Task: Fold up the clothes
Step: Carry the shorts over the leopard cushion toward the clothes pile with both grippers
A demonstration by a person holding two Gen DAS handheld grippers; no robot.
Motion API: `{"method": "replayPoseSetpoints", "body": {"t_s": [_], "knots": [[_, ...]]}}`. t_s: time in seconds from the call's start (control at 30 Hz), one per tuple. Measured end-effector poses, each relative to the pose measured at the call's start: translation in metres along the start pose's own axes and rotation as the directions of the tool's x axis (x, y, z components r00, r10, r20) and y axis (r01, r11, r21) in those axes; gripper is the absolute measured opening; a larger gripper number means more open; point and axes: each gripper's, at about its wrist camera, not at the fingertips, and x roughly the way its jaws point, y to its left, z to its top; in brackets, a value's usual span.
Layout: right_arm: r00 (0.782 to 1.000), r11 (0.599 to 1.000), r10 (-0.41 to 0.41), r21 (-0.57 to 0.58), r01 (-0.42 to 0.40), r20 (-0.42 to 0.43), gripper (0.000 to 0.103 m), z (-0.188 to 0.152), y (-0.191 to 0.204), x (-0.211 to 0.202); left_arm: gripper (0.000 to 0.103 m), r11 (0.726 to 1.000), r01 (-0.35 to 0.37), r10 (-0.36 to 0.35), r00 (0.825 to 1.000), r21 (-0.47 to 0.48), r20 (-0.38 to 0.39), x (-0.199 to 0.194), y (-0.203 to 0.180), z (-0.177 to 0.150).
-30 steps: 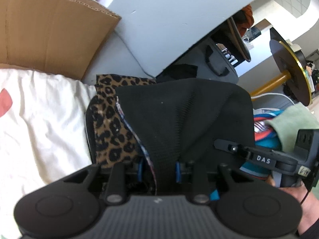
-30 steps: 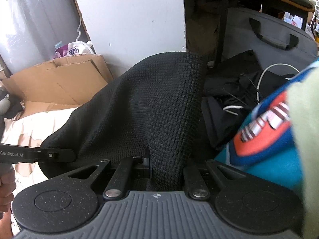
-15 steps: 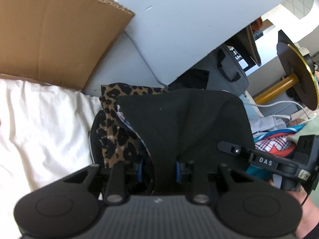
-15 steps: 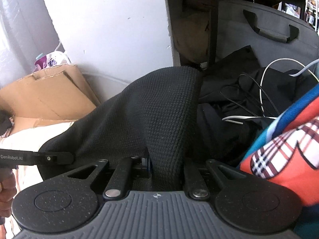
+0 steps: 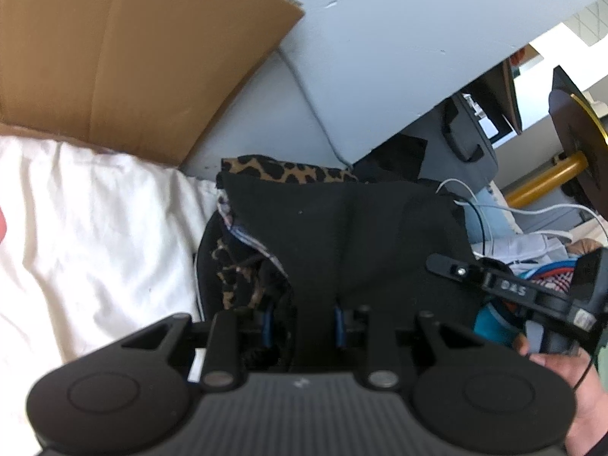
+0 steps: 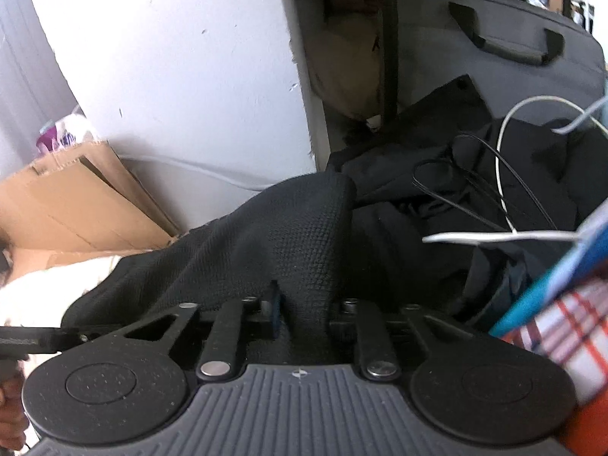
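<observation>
Holding the black knit by two bunched edges, I am keeping it draped over the leopard garment, which I am using as my landmark. My left gripper is clamped on one pinch of the knit, its blue pads squeezing a thick fold between them. My right gripper is clamped on another pinch, fingers nearly together with only the waffle-textured cloth between. From the left camera I am also seeing the right gripper's finger reaching in at the knit's right edge, with a hand below it.

The knit is sitting on top of and just in front of the leopard garment, hiding most of it. To the left of the leopard garment the white sheet is spreading out, with cardboard propped behind it. To its right, black cloth with white cables and a checked, bright-coloured pile are crowding in, and a grey bag is standing behind those.

What I am worrying about: I am gripping thick bunches rather than a clean hem, so a layer could be slipping free as I am laying the fold, leaving it lopsided. The leopard garment is touching the knit underneath, so dragging could be pulling it along and rumpling both. The cables are lying near my right side, and swinging that way could be snagging one. Landing the fold on the cluttered pile instead of the sheet would be spoiling it.
</observation>
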Motion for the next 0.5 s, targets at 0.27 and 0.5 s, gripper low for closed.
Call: {"method": "replayPoseSetpoints", "body": {"t_s": [0.27,0.5], "knots": [[0.993,0.987,-0.119,-0.105,0.119,0.007,0.024,0.01,0.01,0.01,0.031,1.0,-0.006,0.006,1.0,0.017,0.005,0.006,0.0,0.006],[0.974,0.969,-0.193,-0.134,0.208,0.115,0.03,0.019,0.014,-0.008,0.034,1.0,-0.017,0.018,1.0,0.017,-0.014,0.014,0.006,0.007]]}}
